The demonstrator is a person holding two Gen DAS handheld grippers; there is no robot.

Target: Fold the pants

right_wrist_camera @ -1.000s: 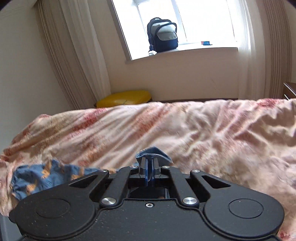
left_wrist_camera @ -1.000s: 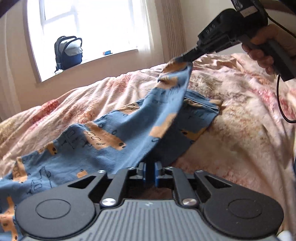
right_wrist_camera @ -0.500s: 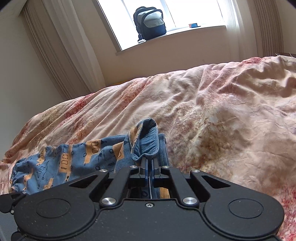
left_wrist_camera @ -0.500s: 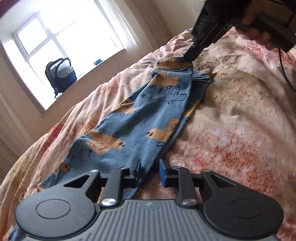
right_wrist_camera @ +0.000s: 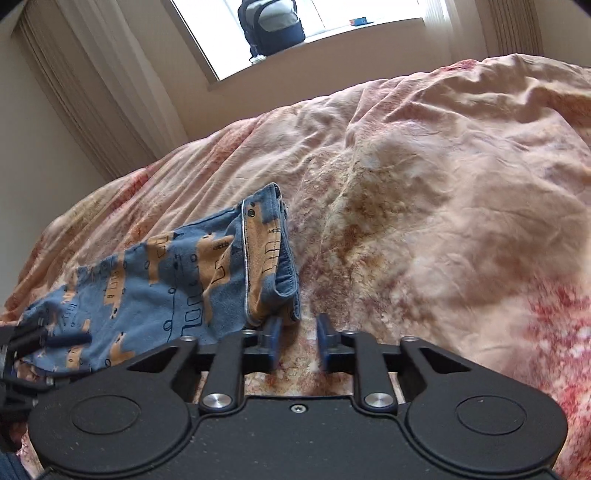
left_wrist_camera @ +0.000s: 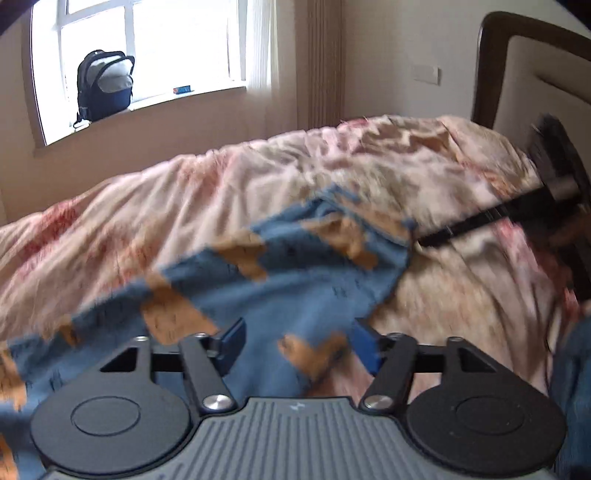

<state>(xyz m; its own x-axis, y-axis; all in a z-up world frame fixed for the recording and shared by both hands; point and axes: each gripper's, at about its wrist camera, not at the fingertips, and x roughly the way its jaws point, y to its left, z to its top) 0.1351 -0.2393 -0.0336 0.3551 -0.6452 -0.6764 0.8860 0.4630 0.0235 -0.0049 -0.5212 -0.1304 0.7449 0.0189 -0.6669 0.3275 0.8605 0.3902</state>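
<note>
Now both grippers stand with jaws apart and nothing clamped, so the step in hand looks like the release after a lengthwise fold, one leg laid on the other. Blue cotton pants with orange bus print lie flat on the rumpled pink-and-cream floral duvet of the bed, doubled layers visible at the hem end with a white seam line. Right gripper hovers just beside that hem end, left blue pad touching or nearly touching the cloth edge, cannot tell which. Left gripper sits over the other part of the pants, jaws wide, fabric under and between them but not pinched; view is motion-blurred. Right gripper also shows at the far edge in the left wrist view, blurred. Judgement: fold roughly half done, crosswise fold left. Next move calls for both jaws to re-grip one end, both layers together, and carry it over to the other end without dragging the bottom layer. Dark backpack on the windowsill is irrelevant.
</note>
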